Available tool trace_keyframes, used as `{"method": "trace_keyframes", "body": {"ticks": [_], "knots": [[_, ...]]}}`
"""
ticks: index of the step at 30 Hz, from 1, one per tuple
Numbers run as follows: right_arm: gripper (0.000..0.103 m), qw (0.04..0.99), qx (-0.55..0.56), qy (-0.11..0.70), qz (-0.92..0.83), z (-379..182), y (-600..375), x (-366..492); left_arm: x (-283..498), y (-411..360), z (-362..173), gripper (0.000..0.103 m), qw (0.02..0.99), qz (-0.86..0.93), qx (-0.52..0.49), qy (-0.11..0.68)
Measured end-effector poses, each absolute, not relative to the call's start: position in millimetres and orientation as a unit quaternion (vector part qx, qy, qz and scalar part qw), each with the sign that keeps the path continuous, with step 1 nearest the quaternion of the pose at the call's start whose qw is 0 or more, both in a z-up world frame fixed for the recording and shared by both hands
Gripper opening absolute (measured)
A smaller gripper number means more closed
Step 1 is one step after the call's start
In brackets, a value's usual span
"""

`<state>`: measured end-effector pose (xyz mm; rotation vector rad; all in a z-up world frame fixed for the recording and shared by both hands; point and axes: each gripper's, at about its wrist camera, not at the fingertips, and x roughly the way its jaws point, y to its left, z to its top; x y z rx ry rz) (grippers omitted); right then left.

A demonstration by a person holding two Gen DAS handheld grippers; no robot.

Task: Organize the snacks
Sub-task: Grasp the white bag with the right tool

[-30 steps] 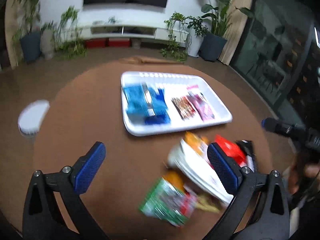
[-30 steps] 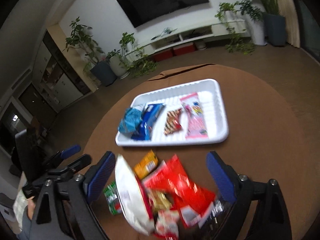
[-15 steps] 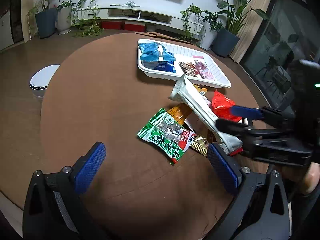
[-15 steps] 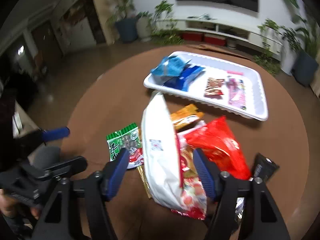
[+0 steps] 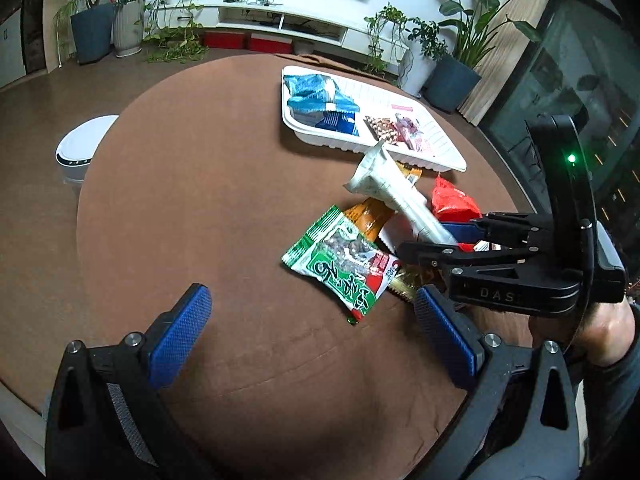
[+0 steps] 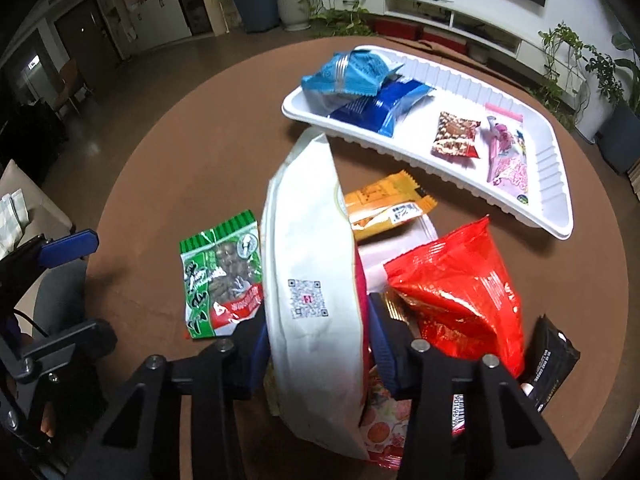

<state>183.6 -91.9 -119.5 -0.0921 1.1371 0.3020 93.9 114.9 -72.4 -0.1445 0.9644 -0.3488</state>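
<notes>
The right gripper point(image 6: 316, 332) has its jaws clamped on a tall white snack bag point(image 6: 308, 280), having just been closing on it, and the bag stands on edge above a loose heap of packets on the round brown worktop point(image 5: 200, 184). By the look of it, the step in hand is the pick-up of this bag for the white tray point(image 6: 556, 168), which lies just beyond the heap and already carries two blue packets point(image 6: 360, 84) at one end and a brown-and-red packet point(image 6: 456, 140) beside a pink one point(image 6: 506, 156) toward the other. The next move probably calls for a clean lift clear of the red bag point(image 6: 460, 284) and the orange packet point(image 6: 384, 204), both close against the white bag, then a carry over the tray's near rim to the bare strip between the blue and the brown-and-red packets. The left gripper point(image 5: 316, 336) hovers with its jaws wide apart and nothing between them, near the green packet point(image 5: 340, 264), which lies flat and apart from the tray. A black packet point(image 6: 552, 360) sits at the heap's outer side. Open worktop spreads wide on the left gripper's side, while the tray's far corner comes near the worktop's edge, so room there is tighter. The two grippers work close together, a point to watch on the lift.
</notes>
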Motion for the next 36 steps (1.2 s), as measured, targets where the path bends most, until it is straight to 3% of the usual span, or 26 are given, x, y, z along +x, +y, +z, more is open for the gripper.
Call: {"method": "trace_keyframes", "body": {"ticks": [4,14,22,31,34,36], "knots": [[0.024,0.831,-0.034,0.536,0.145,-117.4,-95.4,183.5,95.7,114.1,-75.6,0.103,0.867,-0.165,-0.066,0.466],[0.021,0.836,0.067,0.518,0.166,-105.7,-119.8,172.1,104.2,109.8,-80.4,0.103,0.864,-0.16,-0.062,0.474],[0.021,0.863,0.168,0.449,0.161,-76.6,-158.0,137.7,124.8,85.3,-94.4,0.103,0.844,-0.139,-0.06,0.514],[0.02,0.867,0.188,0.433,0.161,-79.8,-176.2,117.8,162.3,57.1,-117.0,0.102,0.831,-0.1,-0.038,0.545],[0.02,0.866,0.193,0.429,0.169,-80.8,-178.6,117.1,166.7,52.6,-118.3,0.101,0.834,-0.105,-0.023,0.541],[0.017,0.868,0.181,0.431,0.169,-82.3,-175.0,117.4,167.6,49.4,-119.0,0.093,0.839,-0.106,-0.003,0.534]]}}
